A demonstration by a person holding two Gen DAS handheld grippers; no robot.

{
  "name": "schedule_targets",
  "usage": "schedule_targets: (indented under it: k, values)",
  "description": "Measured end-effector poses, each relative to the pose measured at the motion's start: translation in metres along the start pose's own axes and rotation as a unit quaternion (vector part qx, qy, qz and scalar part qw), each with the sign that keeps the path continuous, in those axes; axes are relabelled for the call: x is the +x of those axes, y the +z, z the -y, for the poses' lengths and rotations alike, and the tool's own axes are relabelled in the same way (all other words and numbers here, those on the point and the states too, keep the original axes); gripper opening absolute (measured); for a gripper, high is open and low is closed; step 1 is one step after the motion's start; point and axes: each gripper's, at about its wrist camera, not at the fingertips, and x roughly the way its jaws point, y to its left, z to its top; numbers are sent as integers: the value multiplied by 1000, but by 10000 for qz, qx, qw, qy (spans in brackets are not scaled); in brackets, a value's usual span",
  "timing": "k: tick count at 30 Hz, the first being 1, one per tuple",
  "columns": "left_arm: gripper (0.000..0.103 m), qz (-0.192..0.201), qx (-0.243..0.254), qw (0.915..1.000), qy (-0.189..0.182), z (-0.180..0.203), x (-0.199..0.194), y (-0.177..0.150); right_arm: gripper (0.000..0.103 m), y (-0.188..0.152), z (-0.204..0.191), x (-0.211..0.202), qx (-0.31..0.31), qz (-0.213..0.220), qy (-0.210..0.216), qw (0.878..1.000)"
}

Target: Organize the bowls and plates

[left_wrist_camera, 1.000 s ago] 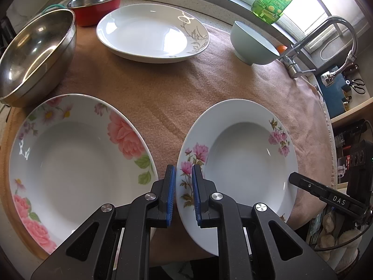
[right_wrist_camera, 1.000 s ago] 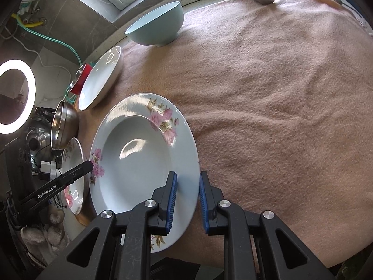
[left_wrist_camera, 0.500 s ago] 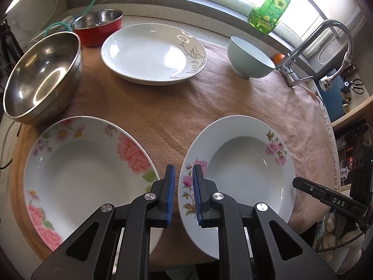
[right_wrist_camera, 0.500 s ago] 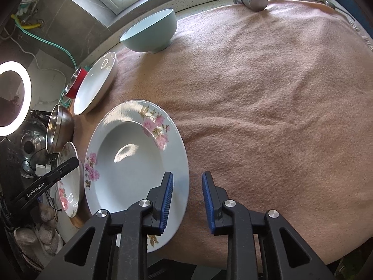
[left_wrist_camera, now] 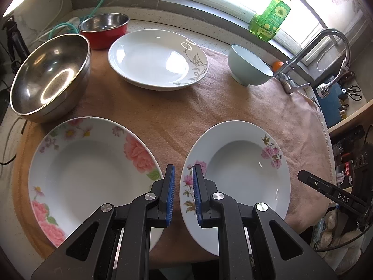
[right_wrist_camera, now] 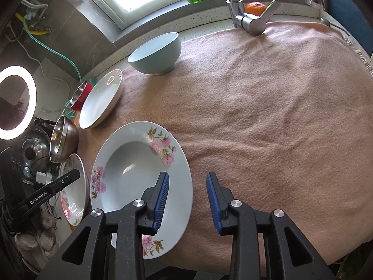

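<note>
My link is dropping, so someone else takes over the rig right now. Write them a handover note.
Left gripper: jaws nearly closed with a narrow gap, holding nothing, over the left rim of the small-flowered plate.
Right gripper: jaws have just been opening. They straddle that plate's right rim, pads not pressing it.
Layout: small-flowered plate flat on the pink cloth, rose plate beside it. White plate, light blue bowl, steel bowl and red bowl sit farther back.
Done: nothing stacked.
Left: stack plates, nest bowls.
</note>
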Motion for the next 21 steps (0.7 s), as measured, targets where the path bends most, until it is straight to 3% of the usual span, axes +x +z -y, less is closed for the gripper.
schedule_targets:
  k: [11,15,21]
  values:
    - [14,111,-181,9998,5,-12,-12,-5,30,5,-27,-10,-381,300,109,9988]
    - [20,151,-286,9995,48,-20,-17,-7,45,9,-37,-7,-519,282,121,9982]
    - [20,232,-460,9986,145,-35,-26,-12,45,11,-56,-1,-722,129,119,9972]
